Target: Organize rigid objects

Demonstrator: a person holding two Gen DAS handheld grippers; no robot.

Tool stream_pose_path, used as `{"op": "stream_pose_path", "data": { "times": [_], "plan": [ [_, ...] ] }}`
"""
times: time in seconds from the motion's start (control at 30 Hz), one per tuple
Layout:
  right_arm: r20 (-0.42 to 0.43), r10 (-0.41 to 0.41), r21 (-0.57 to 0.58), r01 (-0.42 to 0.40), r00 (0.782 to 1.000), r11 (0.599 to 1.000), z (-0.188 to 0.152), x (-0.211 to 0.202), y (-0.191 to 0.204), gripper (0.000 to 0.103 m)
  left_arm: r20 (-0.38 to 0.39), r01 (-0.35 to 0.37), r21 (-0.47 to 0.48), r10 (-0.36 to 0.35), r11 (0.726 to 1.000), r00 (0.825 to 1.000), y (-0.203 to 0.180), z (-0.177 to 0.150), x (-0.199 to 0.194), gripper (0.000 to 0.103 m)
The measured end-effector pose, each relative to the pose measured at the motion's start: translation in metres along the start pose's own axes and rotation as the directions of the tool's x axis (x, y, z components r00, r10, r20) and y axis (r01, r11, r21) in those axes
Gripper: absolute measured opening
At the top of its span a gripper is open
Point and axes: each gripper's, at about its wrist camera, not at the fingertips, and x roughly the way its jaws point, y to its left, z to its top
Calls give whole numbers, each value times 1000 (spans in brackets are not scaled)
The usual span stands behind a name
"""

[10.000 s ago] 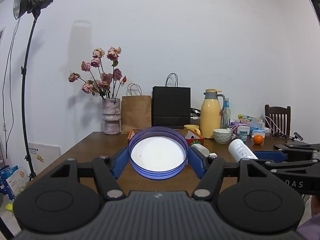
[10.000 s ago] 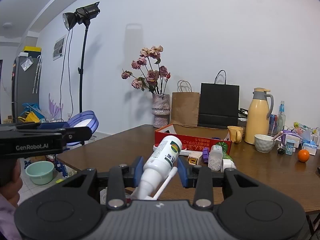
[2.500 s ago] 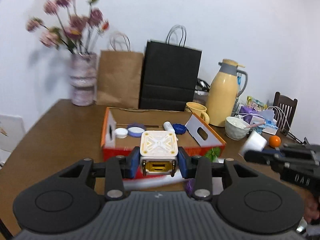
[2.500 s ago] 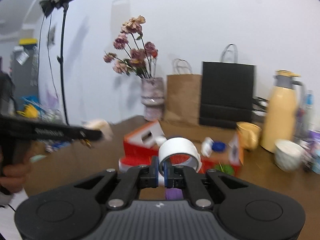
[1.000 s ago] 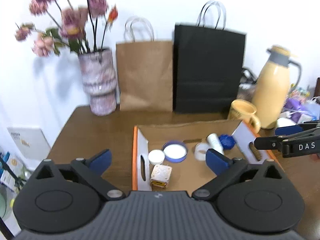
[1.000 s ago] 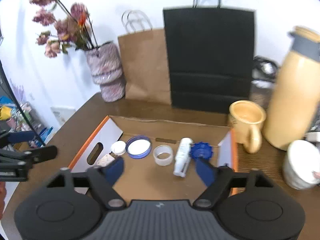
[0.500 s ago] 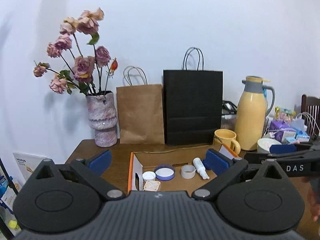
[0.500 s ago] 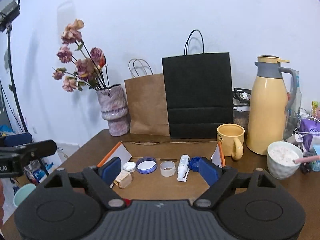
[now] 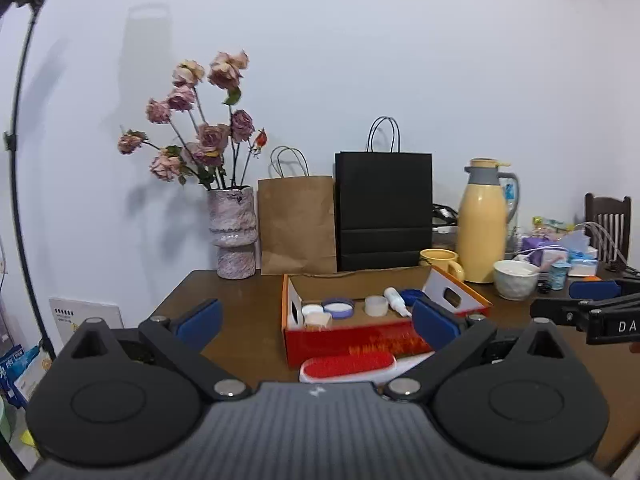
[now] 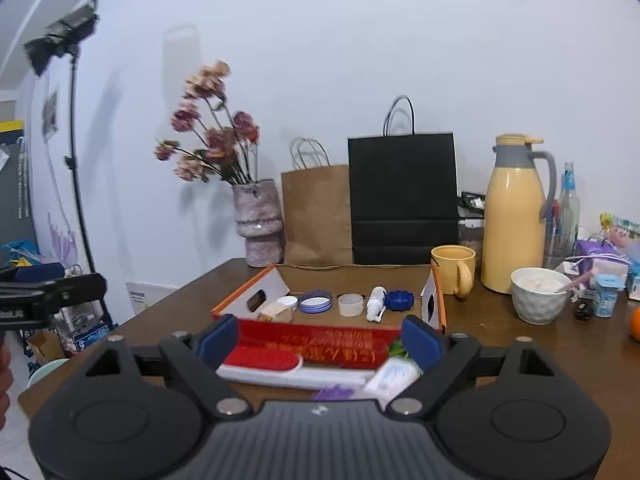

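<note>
Both grippers pulled back from over box, now lower, near table edge. Right gripper (image 10: 320,340) jaws released, just been opening, nothing clamped; left gripper (image 9: 316,322) jaws spread wide, empty. Red brush (image 10: 260,359) lies just ahead of right jaws, long axis left-to-right, on table before cardboard box (image 10: 340,344). Likely next pick; right hand nearer. White bottle (image 10: 376,304), blue lid (image 10: 315,301) already boxed, farther off.

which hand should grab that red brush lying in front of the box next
Probably the right. The red brush lies between the open right gripper fingers, low in its view. The left gripper, also open, sees it further right, partly hidden.
</note>
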Motion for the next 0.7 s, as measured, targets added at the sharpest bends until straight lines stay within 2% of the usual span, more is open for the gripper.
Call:
{"op": "stream_pose_path", "data": {
  "times": [0.1, 0.23, 0.43, 0.6, 0.7],
  "plan": [
    [13, 0, 12, 0, 1000, 1000, -21, -32, 6, 90, 14, 1, -2, -1, 1000, 1000, 3, -18, -35, 103],
    [16, -23, 8, 23, 1000, 1000, -45, -69, 17, 92, 53, -33, 44, 31, 999, 998, 0, -43, -79, 103],
    [43, -43, -3, 43, 998, 999, -86, -123, 32, 96, -1, 56, 30, -56, 998, 998, 2, -72, -132, 103],
    [17, -84, -9, 84, 996, 996, -107, -134, 32, 96, 33, 88, 182, -96, 979, 995, -19, -78, -140, 103],
    [13, -98, 1, 98, 995, 995, -111, -131, 30, 96, 39, 82, 138, -88, 987, 995, -26, -76, -133, 103]
  ]
}}
